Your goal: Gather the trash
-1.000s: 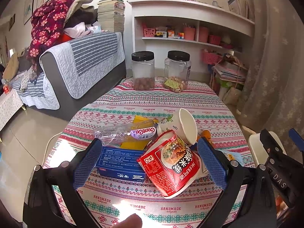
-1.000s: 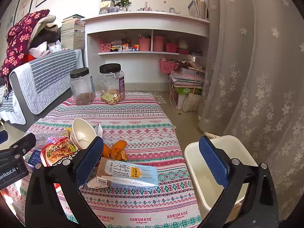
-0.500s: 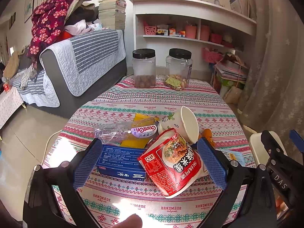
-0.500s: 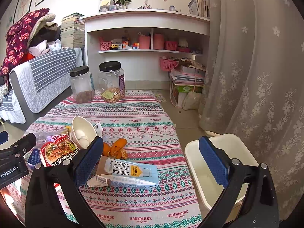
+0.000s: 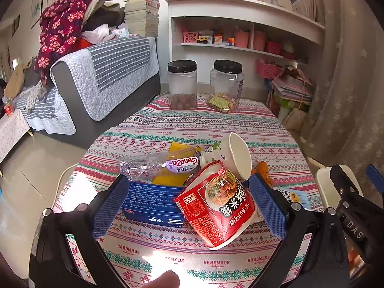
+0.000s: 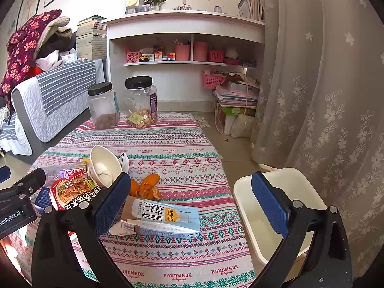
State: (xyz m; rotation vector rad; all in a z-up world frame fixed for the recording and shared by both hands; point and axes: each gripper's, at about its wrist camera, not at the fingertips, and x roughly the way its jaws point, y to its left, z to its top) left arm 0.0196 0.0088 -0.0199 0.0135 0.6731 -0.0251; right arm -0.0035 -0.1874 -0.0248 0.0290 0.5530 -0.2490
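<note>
Holding both grippers over the table, we have barely shifted in the last second — the left view has crept a little nearer the pile and the right view is almost unchanged, so nothing has been picked up yet and the whole job is still ahead.

Our left gripper (image 5: 189,206) has its jaws spread wide and empty, framing the red noodle cup (image 5: 218,204) that lies on its side against the blue box (image 5: 153,204). Behind them sit a squashed clear bottle (image 5: 158,166) on a yellow wrapper (image 5: 172,165), and a tipped white paper cup (image 5: 232,156).

Our right gripper (image 6: 192,204) is also wide open with nothing in it. Between its fingers we see the flattened milk carton (image 6: 163,218) lying on the striped tablecloth (image 6: 172,158), with orange peel (image 6: 146,188) just behind it. The white bin (image 6: 242,192) stands on the floor just beside the table's right edge, looking empty.

The 2 jars (image 6: 120,105) at the far end hold food and are probably not trash. We judge the carton the easy first grab — nearest the bin.
</note>
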